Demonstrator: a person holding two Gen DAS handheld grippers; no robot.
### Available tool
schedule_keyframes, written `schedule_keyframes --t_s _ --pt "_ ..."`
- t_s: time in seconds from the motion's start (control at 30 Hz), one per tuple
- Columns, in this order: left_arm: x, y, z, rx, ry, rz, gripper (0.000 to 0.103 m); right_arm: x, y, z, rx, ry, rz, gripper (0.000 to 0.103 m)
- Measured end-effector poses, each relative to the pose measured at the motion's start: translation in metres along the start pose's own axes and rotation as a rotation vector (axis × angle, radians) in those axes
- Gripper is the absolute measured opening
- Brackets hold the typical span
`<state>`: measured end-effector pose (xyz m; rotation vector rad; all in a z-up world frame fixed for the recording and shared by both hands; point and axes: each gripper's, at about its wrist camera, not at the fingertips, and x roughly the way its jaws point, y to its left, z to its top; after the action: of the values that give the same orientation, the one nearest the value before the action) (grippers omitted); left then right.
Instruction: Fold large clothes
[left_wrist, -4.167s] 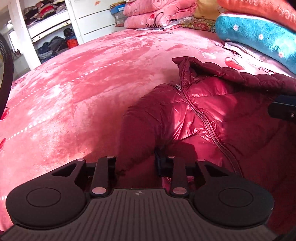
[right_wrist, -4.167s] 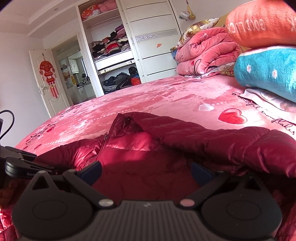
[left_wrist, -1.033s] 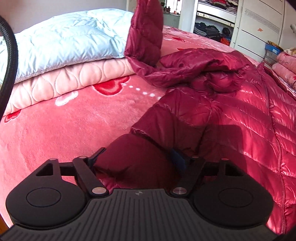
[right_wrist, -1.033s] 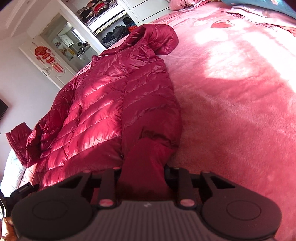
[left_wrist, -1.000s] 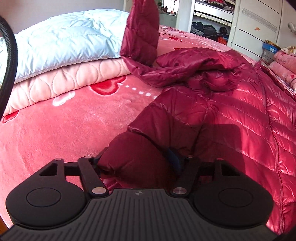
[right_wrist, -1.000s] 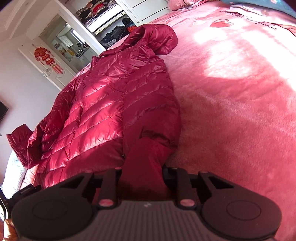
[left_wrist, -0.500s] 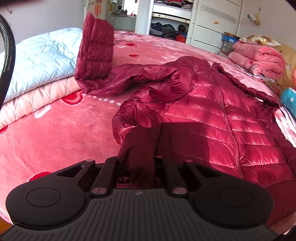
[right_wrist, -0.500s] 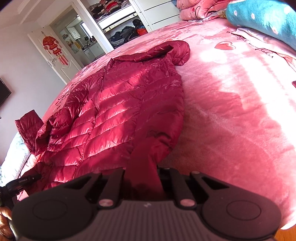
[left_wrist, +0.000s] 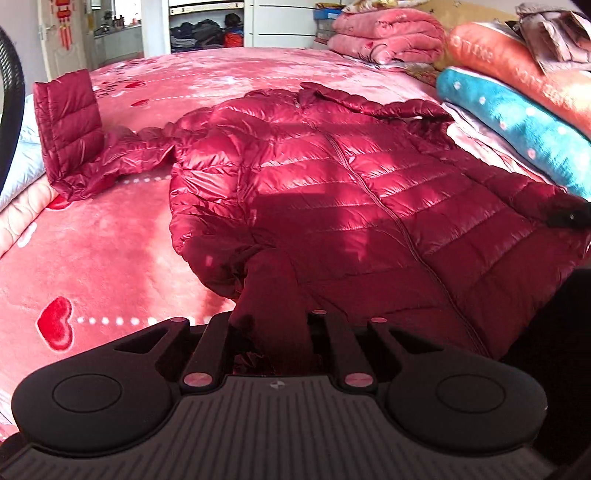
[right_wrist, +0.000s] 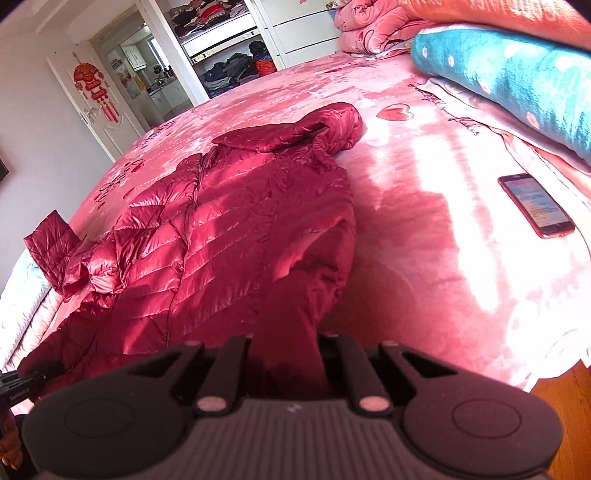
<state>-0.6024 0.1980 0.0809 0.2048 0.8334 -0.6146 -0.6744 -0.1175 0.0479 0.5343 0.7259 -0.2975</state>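
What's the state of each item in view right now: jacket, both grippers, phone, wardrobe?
jacket: spread front-up on the bed, zipped, one sleeve propped against the folded quilts
left gripper: shut on the jacket hem
right gripper: shut on the jacket hem
phone: flat on the bed, screen lit
wardrobe: open, clothes on shelves

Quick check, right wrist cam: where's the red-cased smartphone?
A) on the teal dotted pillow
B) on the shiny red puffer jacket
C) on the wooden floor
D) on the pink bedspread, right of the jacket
D: the red-cased smartphone lies flat on the pink bedspread, apart from the shiny red puffer jacket.
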Motion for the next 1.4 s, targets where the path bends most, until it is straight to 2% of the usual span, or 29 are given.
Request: schedule_keyframes --t_s 0.2,0.23,0.27,0.3,0.33,0.4,0.47,0.53,0.6,0.63,0.77,0.9,1.03,1.3,1.4 --pt "0.0 0.002 0.007 0.04 0.06 -0.005 0.019 0.0 -0.025 -0.01 0.081 0.013 -0.012 0.008" --pt "-0.003 0.007 0.009 0.038 0.066 -0.003 0.024 0.002 -0.027 -0.011 0.094 0.016 -0.012 0.01" --pt "-0.004 0.008 0.009 0.036 0.07 0.002 0.03 0.002 -0.028 -0.01 0.111 0.02 -0.019 0.016" --pt "-0.008 0.007 0.012 0.039 0.071 0.008 0.031 0.001 -0.031 -0.009 0.118 0.019 -0.012 0.02" --pt "-0.011 0.009 0.016 0.044 0.071 0.011 0.034 -0.001 -0.032 -0.009 0.12 0.012 -0.009 0.021" --pt "-0.02 0.012 0.026 0.058 0.063 0.02 0.039 -0.01 -0.035 -0.008 0.102 -0.008 -0.027 0.038" --pt "-0.03 0.008 0.031 0.073 0.042 0.024 0.051 -0.022 -0.032 -0.006 0.065 -0.044 -0.059 0.043" --pt "-0.033 0.005 0.045 0.089 0.015 0.034 0.057 -0.032 -0.03 0.002 0.035 -0.083 -0.064 0.046" --pt "-0.035 -0.003 0.053 0.086 -0.019 0.035 0.059 -0.039 -0.025 0.013 0.013 -0.117 -0.063 0.054" --pt "-0.034 -0.007 0.059 0.078 -0.038 0.027 0.063 -0.042 -0.021 0.019 -0.002 -0.135 -0.061 0.057" --pt "-0.016 -0.023 0.085 0.065 -0.11 0.023 0.072 -0.043 0.001 0.05 -0.082 -0.214 -0.065 0.068" --pt "0.019 -0.038 0.111 0.024 -0.16 0.043 0.075 -0.025 0.031 0.081 -0.154 -0.275 -0.098 0.072" --pt "0.046 -0.048 0.131 -0.008 -0.2 0.064 0.079 0.002 0.055 0.105 -0.185 -0.299 -0.113 0.072" --pt "0.081 -0.051 0.155 -0.072 -0.209 0.092 0.086 0.042 0.079 0.132 -0.223 -0.33 -0.165 0.072" --pt "0.087 -0.046 0.152 -0.102 -0.2 0.103 0.086 0.053 0.083 0.138 -0.232 -0.338 -0.182 0.073"
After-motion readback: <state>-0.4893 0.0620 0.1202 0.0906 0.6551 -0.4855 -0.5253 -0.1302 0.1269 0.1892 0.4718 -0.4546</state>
